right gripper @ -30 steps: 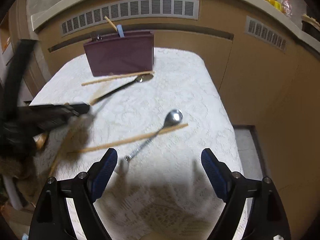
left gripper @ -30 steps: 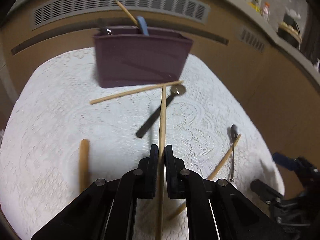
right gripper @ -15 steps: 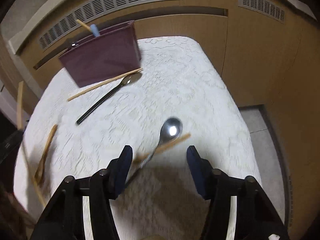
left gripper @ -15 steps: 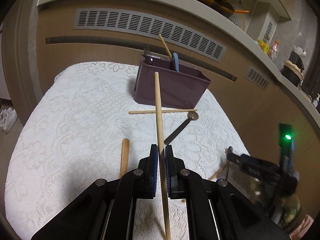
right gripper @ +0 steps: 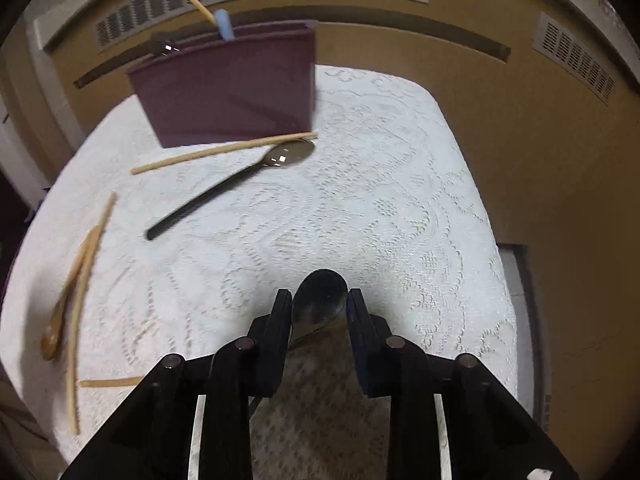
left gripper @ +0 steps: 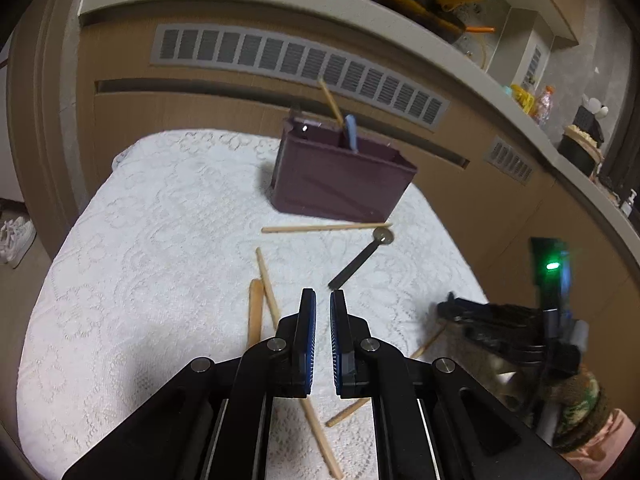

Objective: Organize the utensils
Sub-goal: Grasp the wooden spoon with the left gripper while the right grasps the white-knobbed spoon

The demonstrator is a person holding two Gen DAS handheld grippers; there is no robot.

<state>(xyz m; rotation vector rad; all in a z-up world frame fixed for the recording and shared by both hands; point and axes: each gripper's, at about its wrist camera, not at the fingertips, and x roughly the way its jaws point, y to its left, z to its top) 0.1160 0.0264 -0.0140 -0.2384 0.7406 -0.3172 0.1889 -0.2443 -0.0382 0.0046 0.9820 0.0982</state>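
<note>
On the desk covered in white lace cloth (left gripper: 152,240), my left tool (left gripper: 323,308) has its blue pads nearly together with nothing between them; a pale wooden chopstick (left gripper: 267,284) lies just below it beside a wooden spoon (left gripper: 254,316). My right tool (right gripper: 318,308) sits on either side of the bowl of a dark metal spoon (right gripper: 320,294), pads touching its edges. Near the far edge stands the maroon plastic utensil caddy (right gripper: 232,88), already holding a chopstick and a blue handle. Just in front lie another chopstick (right gripper: 224,152) and a black-handled spoon (right gripper: 236,184). I can read no writing anywhere.
</note>
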